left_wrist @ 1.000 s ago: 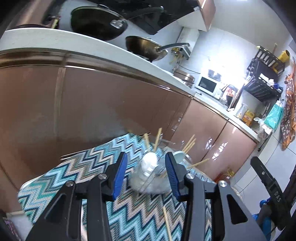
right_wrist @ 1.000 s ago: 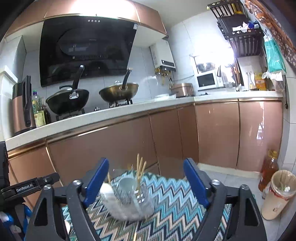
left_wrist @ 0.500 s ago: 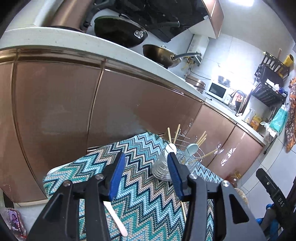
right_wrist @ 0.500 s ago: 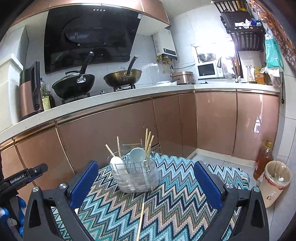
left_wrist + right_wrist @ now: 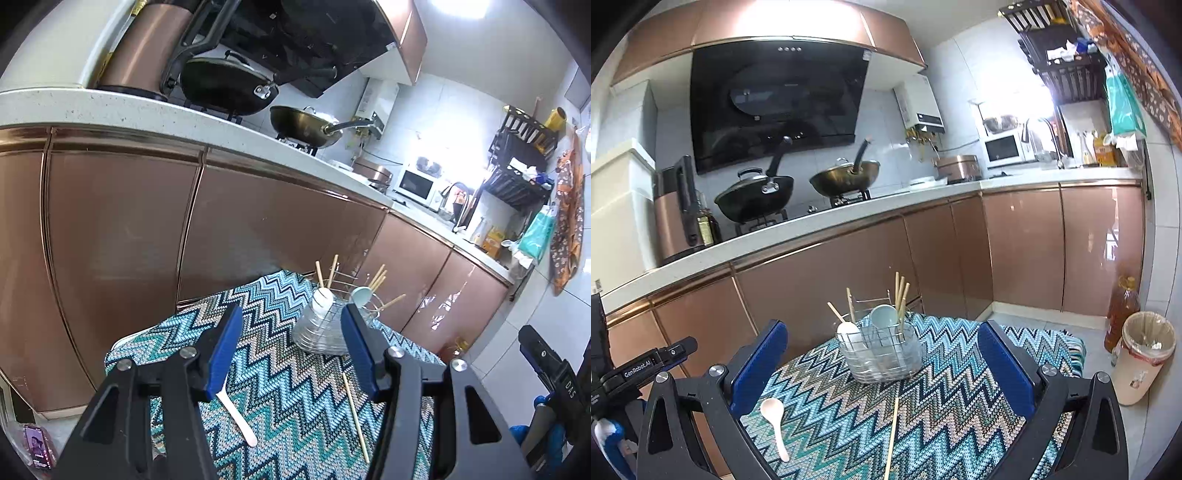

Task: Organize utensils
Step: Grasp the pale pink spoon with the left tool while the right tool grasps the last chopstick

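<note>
Left tool (image 5: 291, 350): blue-padded fingers spread apart, nothing between them, held above the zigzag-patterned cloth (image 5: 295, 398).

Right tool (image 5: 882, 373): fingers spread wide, empty, also held over the cloth (image 5: 953, 376).

Wire utensil holder (image 5: 881, 352): upright on the cloth, ahead of both tools, touched by neither. Contents: one white spoon (image 5: 848, 331) bowl-up at the left side, one pale blue spoon (image 5: 884, 316) bowl-up near the middle, several wooden chopsticks (image 5: 900, 293) standing or leaning out of the top. In the left wrist view, holder (image 5: 325, 328) partly hidden behind the right-hand finger.

Loose white spoon (image 5: 774, 421): flat on the cloth, just beside the left-hand finger of the right tool, bowl toward the holder, handle toward the camera. In the left wrist view, handle (image 5: 238, 419) emerging from behind the left-hand finger.

Loose single chopstick (image 5: 892, 435): flat on the cloth, between the fingers of the right tool, well short of the holder. In the left wrist view (image 5: 355, 415), next to the right-hand finger.

Behind: copper-coloured cabinet doors (image 5: 849, 273); kitchen counter (image 5: 812, 221) with a black lidded wok (image 5: 753, 197) and a brass-coloured wok (image 5: 846, 181) on burners; white microwave (image 5: 1003, 149) further along. On the floor at right: lined bin (image 5: 1143, 354) and an amber bottle (image 5: 1121, 310).
</note>
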The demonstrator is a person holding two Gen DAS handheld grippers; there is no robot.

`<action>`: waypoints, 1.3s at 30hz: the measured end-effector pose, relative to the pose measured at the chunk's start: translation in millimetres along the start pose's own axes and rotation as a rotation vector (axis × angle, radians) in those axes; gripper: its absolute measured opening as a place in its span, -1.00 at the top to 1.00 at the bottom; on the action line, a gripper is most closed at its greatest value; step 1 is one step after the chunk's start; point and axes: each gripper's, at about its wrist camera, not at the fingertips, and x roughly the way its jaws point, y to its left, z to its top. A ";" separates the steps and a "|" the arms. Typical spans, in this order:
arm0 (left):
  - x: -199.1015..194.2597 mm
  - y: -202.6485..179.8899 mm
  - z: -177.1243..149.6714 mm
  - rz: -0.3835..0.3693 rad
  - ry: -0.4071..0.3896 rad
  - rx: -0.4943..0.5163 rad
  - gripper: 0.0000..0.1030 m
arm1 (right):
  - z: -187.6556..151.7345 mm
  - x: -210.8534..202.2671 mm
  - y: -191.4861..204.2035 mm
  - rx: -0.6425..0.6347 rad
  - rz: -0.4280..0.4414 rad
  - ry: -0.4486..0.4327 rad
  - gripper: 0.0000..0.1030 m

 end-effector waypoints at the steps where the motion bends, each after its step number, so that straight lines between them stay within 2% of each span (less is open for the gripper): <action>1: -4.1 -0.7 1.2 -0.003 -0.001 0.003 -0.04 | 1.1 -4.1 1.6 -0.001 0.006 -0.003 -1.00; 10: -20.7 9.0 4.3 0.015 0.018 0.000 -0.04 | 3.7 -14.5 8.1 -0.027 0.007 0.005 -1.00; 24: 59.3 69.2 -27.6 0.099 0.247 -0.084 -0.04 | -31.1 55.2 -19.7 -0.017 0.000 0.240 -1.00; 30: 83.0 102.5 -41.4 0.138 0.301 -0.142 -0.04 | -50.7 92.8 -28.4 0.020 0.020 0.341 -1.00; 39: 110.0 140.6 -59.0 0.147 0.364 -0.194 -0.04 | -64.0 131.5 -40.7 0.028 0.016 0.425 -1.00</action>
